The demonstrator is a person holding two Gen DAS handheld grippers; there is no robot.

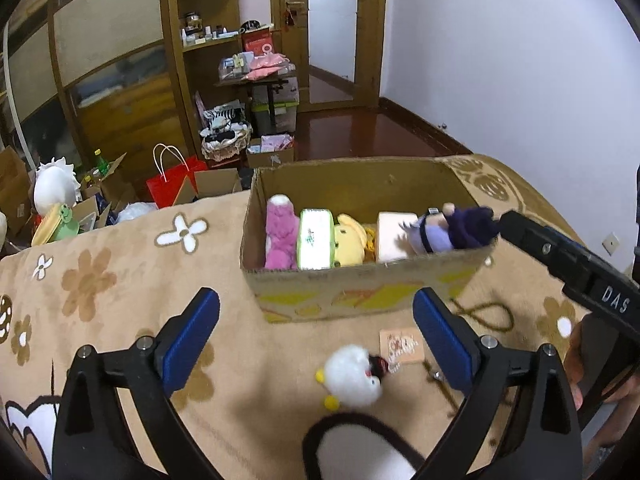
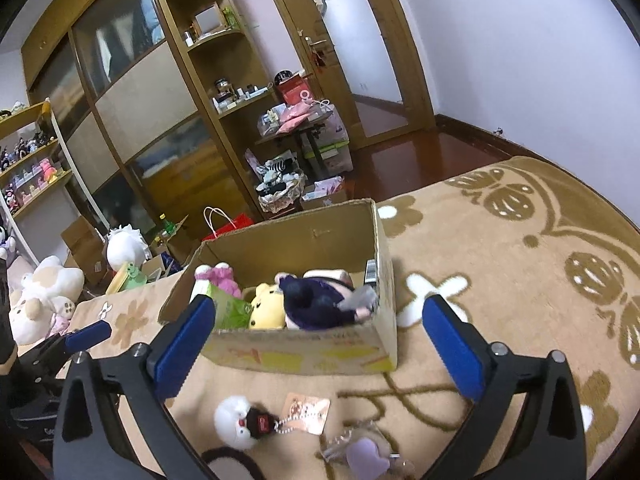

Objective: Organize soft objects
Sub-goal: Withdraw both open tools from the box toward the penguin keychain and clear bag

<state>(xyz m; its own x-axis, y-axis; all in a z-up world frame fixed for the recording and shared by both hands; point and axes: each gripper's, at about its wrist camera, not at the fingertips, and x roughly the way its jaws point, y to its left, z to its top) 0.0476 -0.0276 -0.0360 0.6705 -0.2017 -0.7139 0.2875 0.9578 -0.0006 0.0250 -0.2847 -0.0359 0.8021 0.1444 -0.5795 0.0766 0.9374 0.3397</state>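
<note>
- Cardboard box [image 1: 360,276] sits on the tan flower-patterned blanket [image 1: 120,280]. It holds a pink plush [image 1: 280,236], a green-and-white pack [image 1: 316,240], a yellow plush [image 1: 350,246] and a dark purple doll [image 2: 316,304] at its right end.
- Small white plush [image 1: 352,376] with yellow feet lies loose on the blanket, in front of the box, next to a pink card tag [image 1: 401,346].
- Left gripper [image 1: 316,336]: fingers wide apart, empty. The white plush lies just ahead, between the fingers and toward the right one; its long axis cannot be told.
- Right gripper [image 2: 320,344]: fingers wide apart, empty, facing the box; the white plush [image 2: 236,420] lies low and left of its fingers.
- Judgement: left gripper is better placed for the plush.
- Room: wooden wardrobe [image 1: 112,80], shelves, open door, red bag [image 1: 172,184] on the floor.
</note>
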